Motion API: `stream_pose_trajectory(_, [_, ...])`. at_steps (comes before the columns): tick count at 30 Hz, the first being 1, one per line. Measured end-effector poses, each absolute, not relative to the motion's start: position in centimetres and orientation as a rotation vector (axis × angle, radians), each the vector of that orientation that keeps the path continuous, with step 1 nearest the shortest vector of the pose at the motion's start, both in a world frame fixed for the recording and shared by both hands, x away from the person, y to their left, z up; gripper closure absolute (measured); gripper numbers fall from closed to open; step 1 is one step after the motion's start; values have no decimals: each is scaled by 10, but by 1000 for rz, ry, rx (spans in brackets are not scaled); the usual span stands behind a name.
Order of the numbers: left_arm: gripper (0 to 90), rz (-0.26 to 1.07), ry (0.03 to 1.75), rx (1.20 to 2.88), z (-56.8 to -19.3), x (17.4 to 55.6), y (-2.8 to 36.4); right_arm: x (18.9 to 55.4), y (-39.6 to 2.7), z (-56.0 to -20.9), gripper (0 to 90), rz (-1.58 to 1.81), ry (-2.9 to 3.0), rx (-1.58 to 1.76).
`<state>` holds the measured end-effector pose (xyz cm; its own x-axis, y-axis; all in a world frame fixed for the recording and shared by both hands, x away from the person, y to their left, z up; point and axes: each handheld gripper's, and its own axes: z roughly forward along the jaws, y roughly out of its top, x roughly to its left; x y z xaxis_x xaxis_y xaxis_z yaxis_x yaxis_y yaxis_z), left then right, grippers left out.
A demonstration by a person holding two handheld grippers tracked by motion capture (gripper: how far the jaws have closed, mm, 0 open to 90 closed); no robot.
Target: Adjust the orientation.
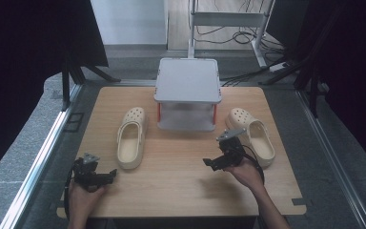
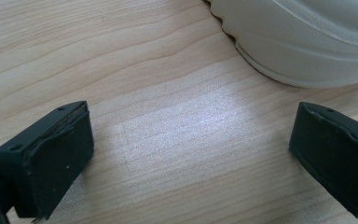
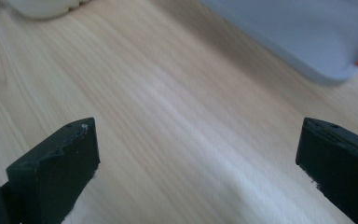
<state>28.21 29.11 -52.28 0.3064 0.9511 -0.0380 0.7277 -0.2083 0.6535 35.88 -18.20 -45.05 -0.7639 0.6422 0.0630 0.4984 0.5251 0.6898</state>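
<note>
Clogs first: both cream ones are lying flat on the wooden surface, nothing picked up so far. My left claw sits at the near left corner, jaws spread wide with bare wood between them, and the heel of the left clog is just beside it, a bit farther in. My right claw is over on the near right, also wide open and gripping nothing, pointing in toward the middle, with the right clog just off to its right. Farther back, between the two shoes, stands the little grey two-tier rack, both levels bare. My guess is the shoes are headed for that rack, so basically the whole job is left: grab, lift, place, twice.
</note>
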Motion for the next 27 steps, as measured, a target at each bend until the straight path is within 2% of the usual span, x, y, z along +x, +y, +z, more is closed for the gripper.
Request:
stream_pose_trajectory(18, [0, 511, 1482, 2010, -523, 282, 291, 402, -103, -436, 8, 1085, 2622, 971])
stream_pose_trajectory(27, [0, 510, 1481, 2011, -523, 282, 291, 419, -54, -438, 79, 1088, 2646, 970])
